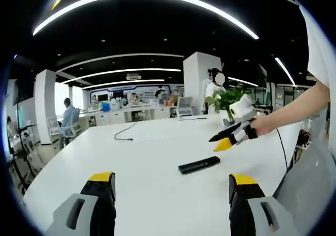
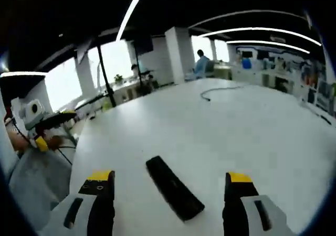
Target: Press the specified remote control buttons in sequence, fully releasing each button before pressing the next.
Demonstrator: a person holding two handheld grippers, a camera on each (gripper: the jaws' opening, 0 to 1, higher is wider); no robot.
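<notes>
Black against the white table [image 2: 252, 131], the remote [image 2: 173, 188] lies between the right gripper's [image 2: 168, 186] spread jaws at six o'clock; the presser should narrow them and descend squarely. The left gripper [image 1: 170, 186] gapes, empty.

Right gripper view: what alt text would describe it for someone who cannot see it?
A black remote control lies on a white table, between the open yellow-tipped jaws of the right gripper and untouched. The left gripper is at the far left, and a dark cable lies farther back in an office.
</notes>
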